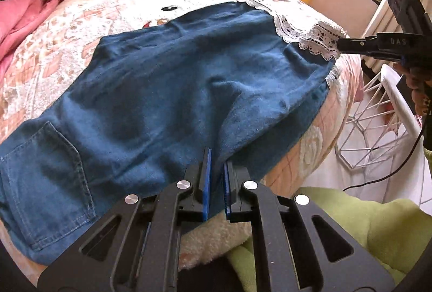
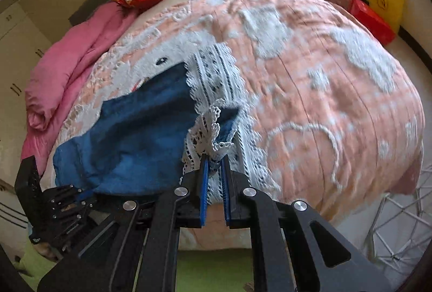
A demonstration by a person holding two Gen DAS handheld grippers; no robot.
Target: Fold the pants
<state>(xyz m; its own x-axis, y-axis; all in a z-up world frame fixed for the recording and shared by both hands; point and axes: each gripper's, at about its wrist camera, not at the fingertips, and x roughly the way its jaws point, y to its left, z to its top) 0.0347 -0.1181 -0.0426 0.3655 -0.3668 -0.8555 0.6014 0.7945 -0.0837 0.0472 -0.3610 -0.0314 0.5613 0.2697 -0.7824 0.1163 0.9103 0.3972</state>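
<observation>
Pants (image 1: 172, 92) of blue denim lie spread across the peach-and-white bedspread (image 1: 81, 30), seen from my left wrist; a back pocket (image 1: 40, 167) sits at the near left and white lace trim (image 1: 310, 35) edges the far leg ends. My left gripper (image 1: 216, 165) has its blue pads drawn close together with a fold of the denim's near edge between them, so I judge it is pinching the cloth. Across the garment my right gripper (image 1: 341, 44) meets the lace cuff. The denim looks soft and limp, of middling weight; it should drape and sag between my two holds, not keep its shape

From my right wrist, the right gripper (image 2: 215, 159) is nipped on the bunched lace cuff (image 2: 213, 140) where it joins the denim (image 2: 129, 135). Lace is thin and snag-prone, so I would rather take hold further in, on the sturdier denim hem. The left gripper (image 2: 81, 200) shows low at the left, at the cloth's edge. Seams and hems look like the firmest places to grasp, and pulling evenly from both ends should keep wrinkles out
</observation>
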